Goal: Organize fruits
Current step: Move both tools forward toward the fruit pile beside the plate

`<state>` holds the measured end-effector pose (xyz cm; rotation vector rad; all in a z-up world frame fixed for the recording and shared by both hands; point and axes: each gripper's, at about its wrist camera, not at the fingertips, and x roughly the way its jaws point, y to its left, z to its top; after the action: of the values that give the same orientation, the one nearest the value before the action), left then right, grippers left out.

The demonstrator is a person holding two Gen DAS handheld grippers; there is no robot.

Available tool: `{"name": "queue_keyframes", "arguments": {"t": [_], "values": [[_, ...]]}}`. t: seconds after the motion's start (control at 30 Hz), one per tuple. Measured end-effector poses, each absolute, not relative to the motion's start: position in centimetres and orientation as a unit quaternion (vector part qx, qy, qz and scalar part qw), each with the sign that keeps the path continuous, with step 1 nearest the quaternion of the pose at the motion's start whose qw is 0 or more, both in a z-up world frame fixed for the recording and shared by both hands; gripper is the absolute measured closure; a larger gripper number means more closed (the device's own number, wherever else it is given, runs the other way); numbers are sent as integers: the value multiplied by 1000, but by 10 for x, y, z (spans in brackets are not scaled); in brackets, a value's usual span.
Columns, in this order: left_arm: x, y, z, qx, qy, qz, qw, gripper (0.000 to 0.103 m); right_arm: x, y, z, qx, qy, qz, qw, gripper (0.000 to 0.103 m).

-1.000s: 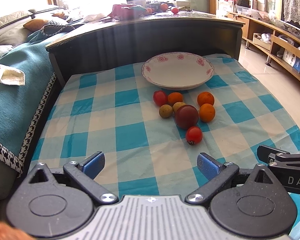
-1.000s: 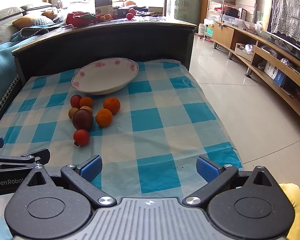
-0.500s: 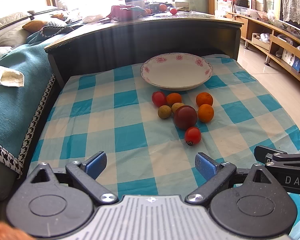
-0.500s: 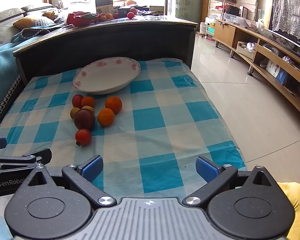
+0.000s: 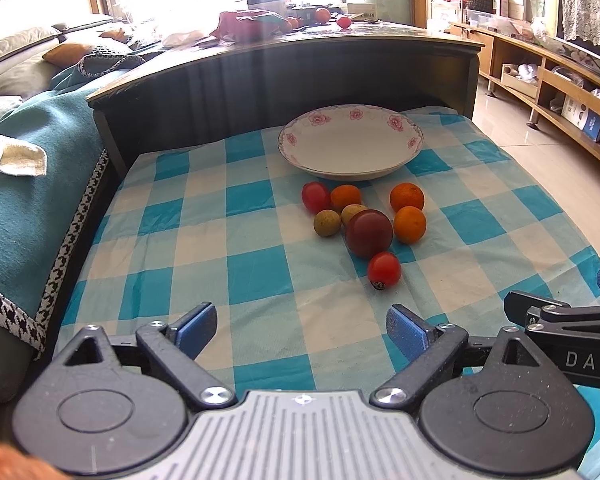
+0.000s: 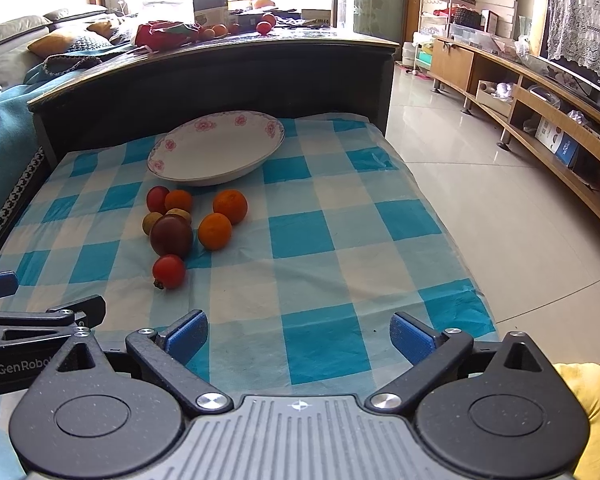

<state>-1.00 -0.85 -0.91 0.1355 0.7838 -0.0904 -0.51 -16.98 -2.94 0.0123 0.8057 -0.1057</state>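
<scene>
While the fruits (image 5: 364, 220) lie clustered on the checked cloth (image 5: 204, 248) just before the plate (image 5: 350, 142), left gripper (image 5: 300, 322) and right gripper (image 6: 300, 330) hover wide apart-jawed, holding nothing.

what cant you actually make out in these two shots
- Yellowish fruit: both views, mostly hidden behind the dark purple fruit.
- Items on the far tabletop: both views, too small and washed out by window glare.
- Right gripper: in the left wrist view, cut off by the right edge.

Half-hidden, perhaps a longan (image 5: 352, 212)
</scene>
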Motion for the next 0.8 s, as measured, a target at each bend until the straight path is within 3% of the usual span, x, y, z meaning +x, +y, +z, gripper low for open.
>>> {"name": "queue_keyframes", "arguments": {"t": [0.6, 0.8], "values": [[-2, -1, -17, 64, 387, -41, 919, 9, 7, -166, -40, 21, 411, -26, 911, 14], [4, 4, -20, 52, 389, -42, 919, 13, 15, -162, -42, 31, 417, -6, 908, 20]]}}
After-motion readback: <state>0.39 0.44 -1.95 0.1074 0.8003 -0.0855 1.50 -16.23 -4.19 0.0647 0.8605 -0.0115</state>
